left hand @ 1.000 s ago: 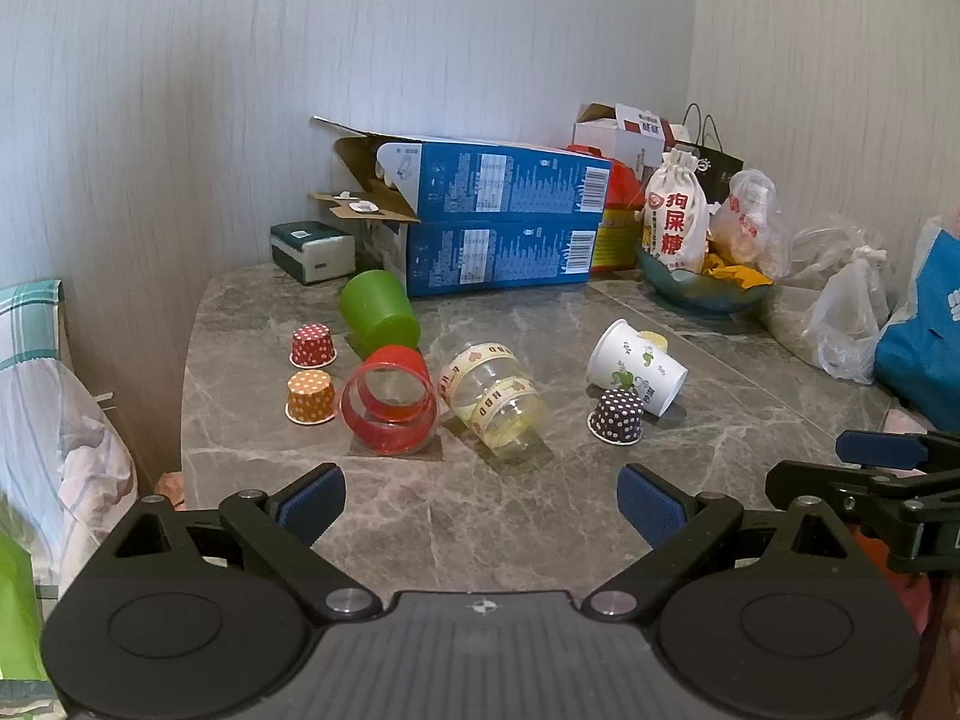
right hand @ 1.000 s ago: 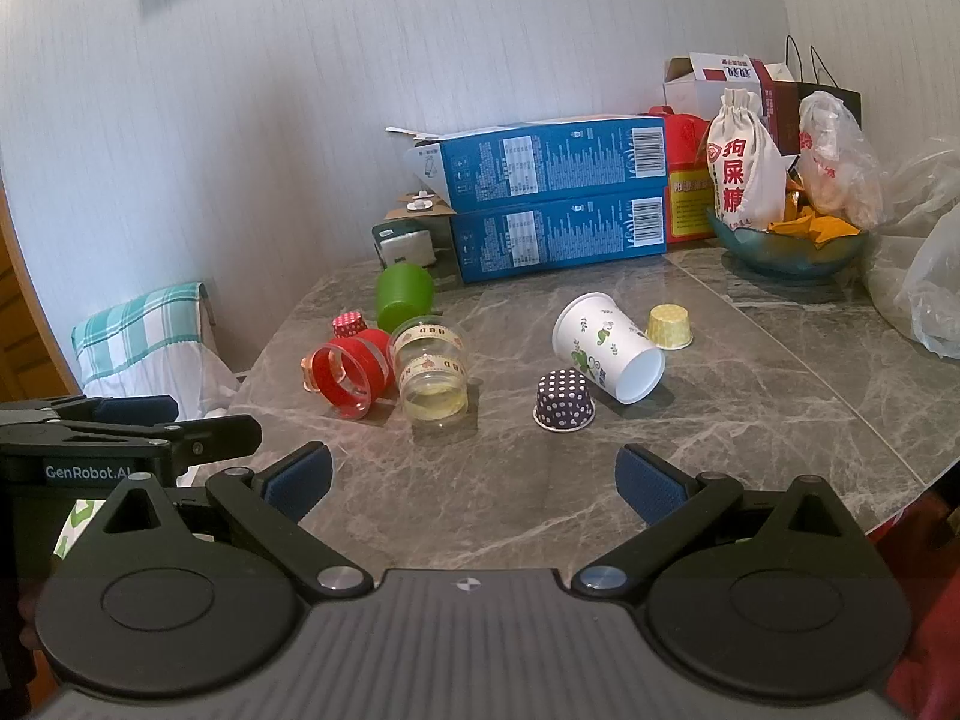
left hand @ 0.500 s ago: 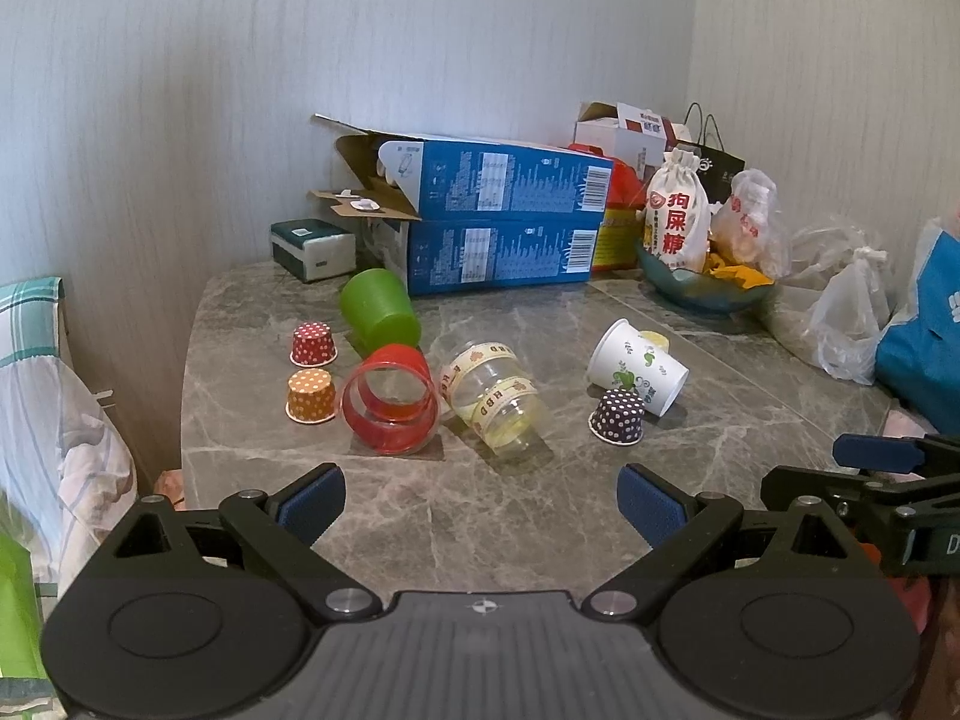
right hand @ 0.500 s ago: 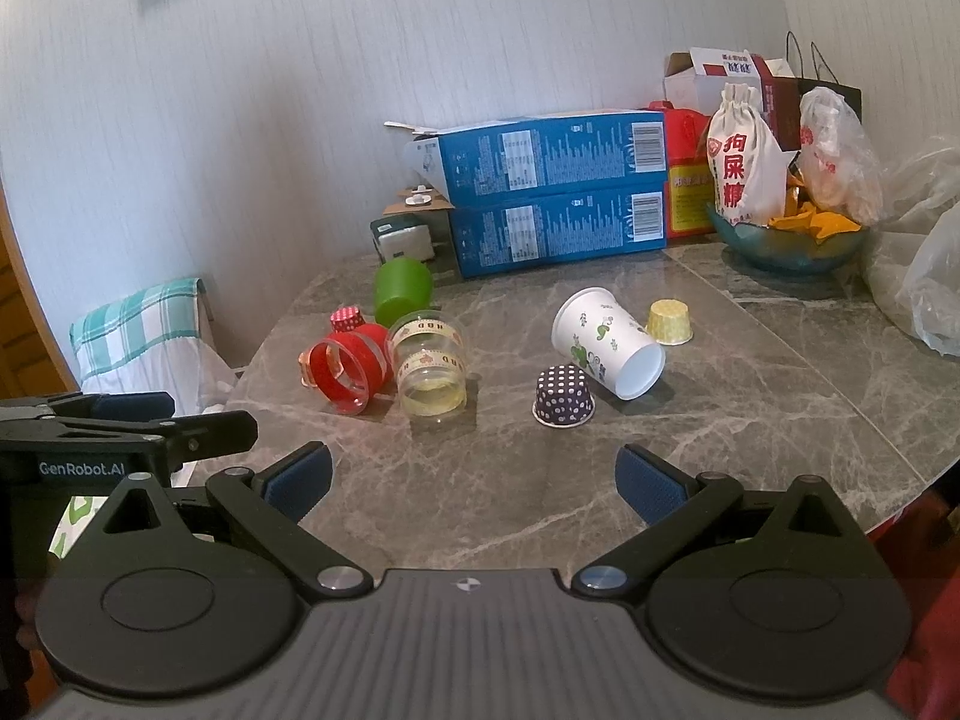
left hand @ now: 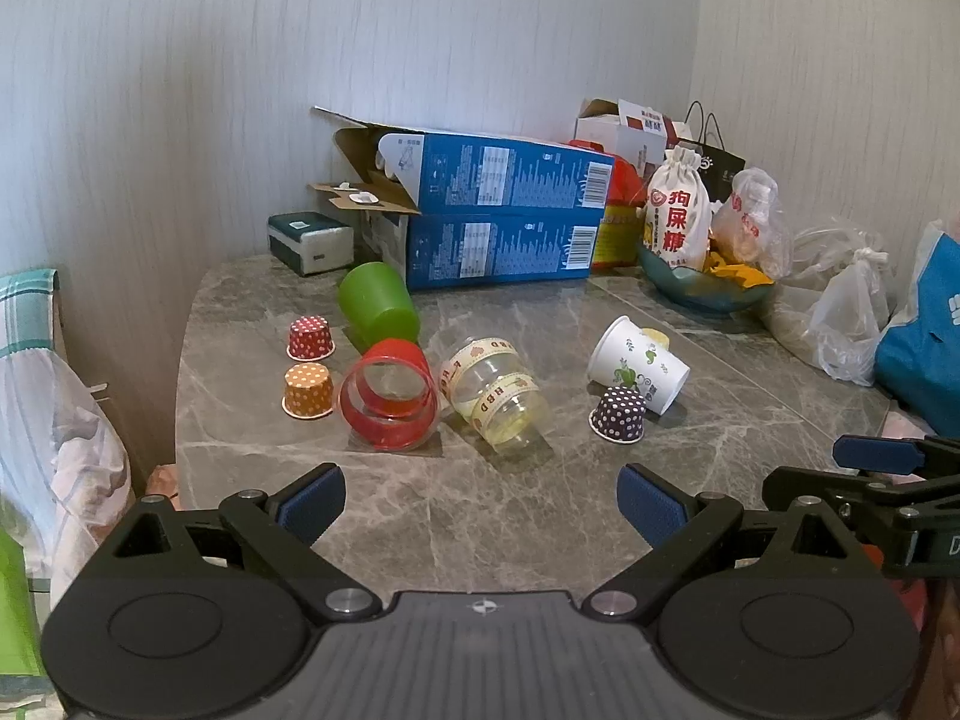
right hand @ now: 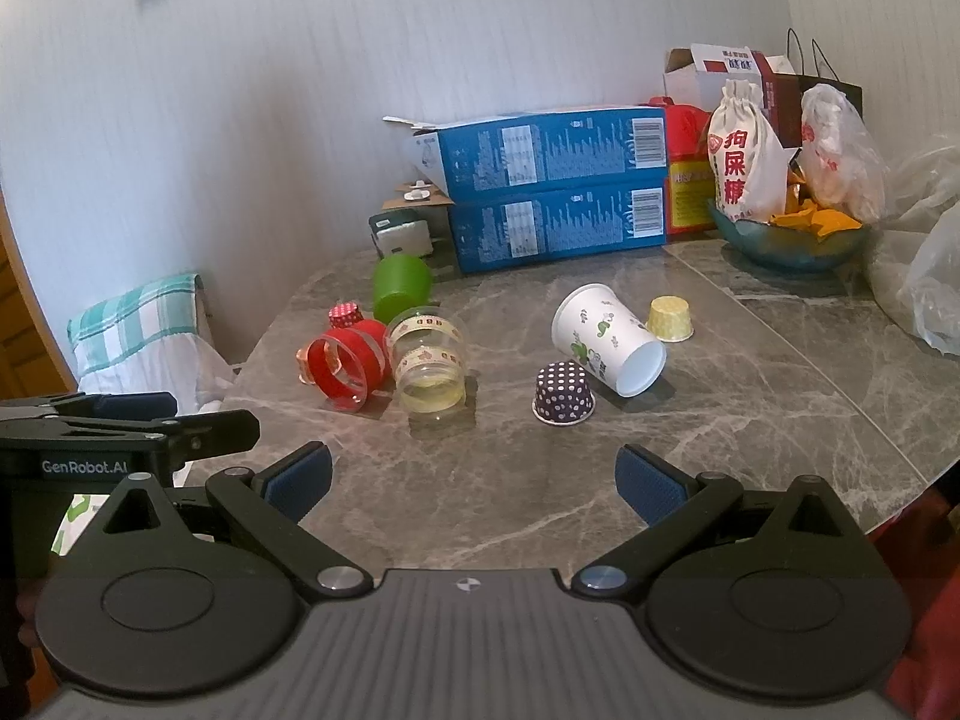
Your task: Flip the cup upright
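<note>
Several cups lie on their sides on the grey marble table (left hand: 480,516): a green cup (left hand: 377,302), a red cup (left hand: 389,394), a clear cup with patterned bands (left hand: 495,393) and a white printed paper cup (left hand: 637,364). Small dotted paper cups stand upside down: red (left hand: 310,337), orange (left hand: 308,390), purple (left hand: 619,414) and yellow (right hand: 669,318). My left gripper (left hand: 480,501) is open and empty over the table's near edge. My right gripper (right hand: 474,480) is open and empty, short of the purple cup (right hand: 563,400) and the white cup (right hand: 606,339).
Two stacked blue boxes (left hand: 498,222) stand at the back by the wall. A bowl with snack bags (left hand: 702,288) and plastic bags (left hand: 840,312) fill the right side. A small box (left hand: 309,242) sits at the back left. A cushion (right hand: 138,330) lies beyond the table's left edge.
Both grippers have shifted only slightly; the right wrist view has moved a little closer to the cups. No cup has moved and both grippers stay open.
</note>
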Action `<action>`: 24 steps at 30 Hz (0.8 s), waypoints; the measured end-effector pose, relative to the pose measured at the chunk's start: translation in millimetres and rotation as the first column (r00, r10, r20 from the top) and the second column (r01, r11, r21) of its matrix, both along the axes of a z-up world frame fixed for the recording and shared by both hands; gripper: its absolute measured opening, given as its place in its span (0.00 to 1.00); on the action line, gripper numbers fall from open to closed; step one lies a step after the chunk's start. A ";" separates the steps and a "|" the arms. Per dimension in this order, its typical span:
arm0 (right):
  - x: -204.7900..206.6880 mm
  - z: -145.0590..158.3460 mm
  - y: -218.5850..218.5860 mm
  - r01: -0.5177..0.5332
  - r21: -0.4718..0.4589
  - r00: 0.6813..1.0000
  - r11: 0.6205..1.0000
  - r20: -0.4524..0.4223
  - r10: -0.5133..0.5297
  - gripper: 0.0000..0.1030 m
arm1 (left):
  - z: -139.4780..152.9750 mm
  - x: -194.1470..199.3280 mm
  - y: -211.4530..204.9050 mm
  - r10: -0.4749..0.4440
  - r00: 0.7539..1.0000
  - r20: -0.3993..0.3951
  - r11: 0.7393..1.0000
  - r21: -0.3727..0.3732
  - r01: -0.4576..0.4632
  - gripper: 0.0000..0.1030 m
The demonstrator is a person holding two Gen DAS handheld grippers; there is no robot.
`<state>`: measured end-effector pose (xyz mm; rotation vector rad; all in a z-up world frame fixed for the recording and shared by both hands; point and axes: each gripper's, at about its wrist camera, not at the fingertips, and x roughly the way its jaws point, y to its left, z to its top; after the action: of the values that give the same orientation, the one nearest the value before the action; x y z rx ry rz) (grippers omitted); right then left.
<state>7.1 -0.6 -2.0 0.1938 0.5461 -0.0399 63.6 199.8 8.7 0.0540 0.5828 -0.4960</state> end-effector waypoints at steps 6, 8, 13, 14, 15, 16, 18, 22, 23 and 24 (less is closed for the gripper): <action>10.3 1.5 -1.5 0.010 -0.008 1.000 1.000 -0.016 -0.011 0.99 | -5.5 2.8 5.8 0.001 1.000 0.009 1.000 -0.021 -0.001 0.96; 16.7 3.9 -2.0 0.012 -0.006 1.000 1.000 -0.022 -0.012 0.99 | -7.6 5.1 10.7 0.015 1.000 0.023 1.000 -0.014 -0.015 0.96; 46.7 14.2 1.8 -0.023 0.036 0.999 0.999 -0.044 0.024 0.99 | -13.8 25.4 24.4 0.022 1.000 0.000 0.999 -0.028 -0.022 0.96; 54.2 16.3 5.4 -0.028 0.029 0.998 0.999 -0.047 0.030 0.99 | -15.1 30.9 28.2 0.025 1.000 -0.008 0.999 -0.035 -0.026 0.96; 63.0 18.7 10.0 -0.031 0.017 0.998 0.999 -0.051 0.032 0.99 | -16.7 36.2 30.9 0.026 0.999 -0.019 0.999 -0.039 -0.027 0.96; 70.6 19.8 15.7 -0.037 0.006 0.998 0.999 -0.057 0.038 0.99 | -17.8 41.3 32.6 0.019 0.999 -0.031 0.999 -0.041 -0.020 0.96; 86.3 22.2 23.5 -0.046 -0.011 0.997 0.999 -0.069 0.045 0.99 | -19.9 51.6 35.2 -0.001 0.998 -0.060 0.999 -0.049 -0.002 0.96; 118.3 26.7 31.0 -0.058 -0.016 0.993 0.998 -0.100 0.056 0.99 | -19.6 68.6 39.6 -0.026 0.996 -0.086 0.998 -0.063 0.021 0.96; 128.1 28.3 31.7 -0.060 -0.014 0.992 0.998 -0.108 0.058 0.99 | -18.7 72.3 40.1 -0.030 0.996 -0.086 0.998 -0.063 0.025 0.96; 137.9 29.6 32.8 -0.066 -0.014 0.991 0.998 -0.117 0.064 0.99 | -19.0 75.7 42.5 -0.028 0.996 -0.086 0.998 -0.064 0.022 0.96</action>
<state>145.0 32.2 27.7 0.1562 0.6678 0.0075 139.3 242.3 -10.3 -0.0207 0.6518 -0.5430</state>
